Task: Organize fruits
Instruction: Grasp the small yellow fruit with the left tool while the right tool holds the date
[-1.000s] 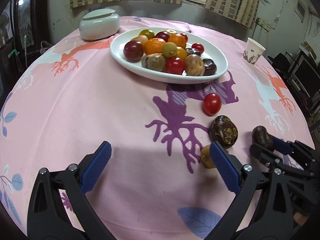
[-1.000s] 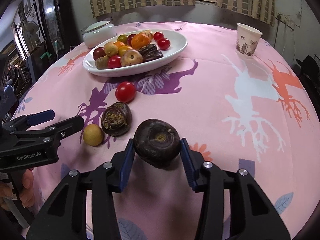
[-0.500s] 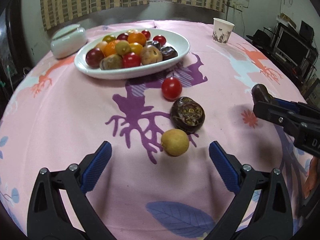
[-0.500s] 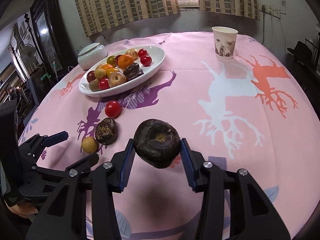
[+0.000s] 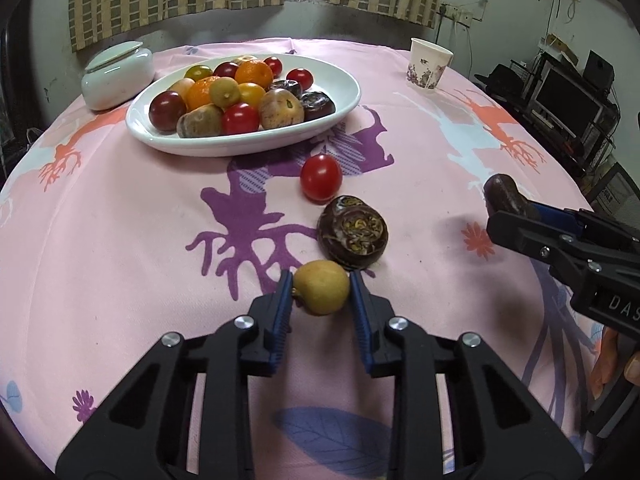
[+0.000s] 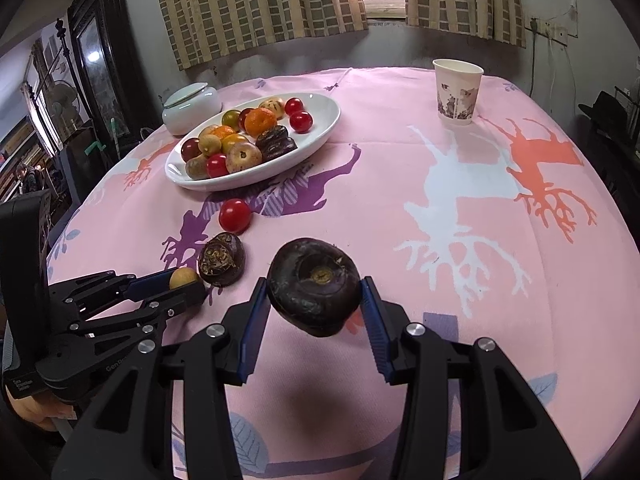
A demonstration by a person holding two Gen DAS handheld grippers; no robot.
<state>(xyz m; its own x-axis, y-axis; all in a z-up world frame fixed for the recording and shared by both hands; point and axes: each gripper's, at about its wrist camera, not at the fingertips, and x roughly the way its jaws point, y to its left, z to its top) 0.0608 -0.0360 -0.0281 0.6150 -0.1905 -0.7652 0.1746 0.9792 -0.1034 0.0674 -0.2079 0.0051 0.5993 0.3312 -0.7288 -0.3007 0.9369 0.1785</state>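
The left tongs (image 5: 321,286) are clamped on a small yellow fruit (image 5: 321,287) that sits on the pink surface (image 5: 120,240), just beside a dark round fruit (image 5: 353,232). A red tomato (image 5: 321,177) lies near it, between this fruit and the white plate (image 5: 336,80) full of fruits. The right tongs (image 6: 314,290) are clamped on a dark brown fruit (image 6: 314,286), held above the surface.
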